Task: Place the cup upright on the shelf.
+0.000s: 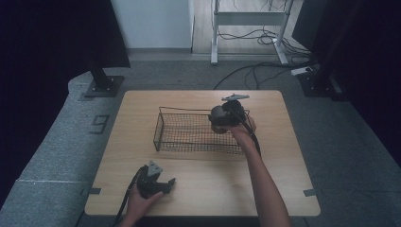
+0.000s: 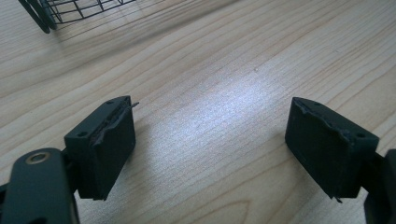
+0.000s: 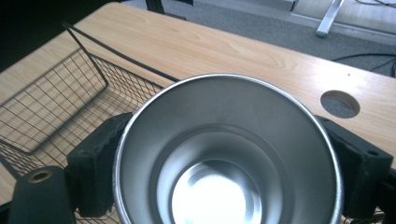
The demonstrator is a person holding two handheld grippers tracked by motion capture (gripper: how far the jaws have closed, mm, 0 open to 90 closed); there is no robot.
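The wooden table (image 1: pixel 198 189) carries 1 black wire basket (image 1: pixel 189 132). Over the basket's right end, the right gripper (image 1: pixel 226 115) clamps a steel cup (image 3: pixel 229 154). The left gripper (image 2: pixel 210 144) rests near the front edge, jaws spread, holding nothing.

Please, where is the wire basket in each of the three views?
High view: basket at table centre, the right gripper with a steel cup above its right end.
Left gripper view: one corner at top left.
Right gripper view: left side, behind the cup.
Shared landmark: wooden table.
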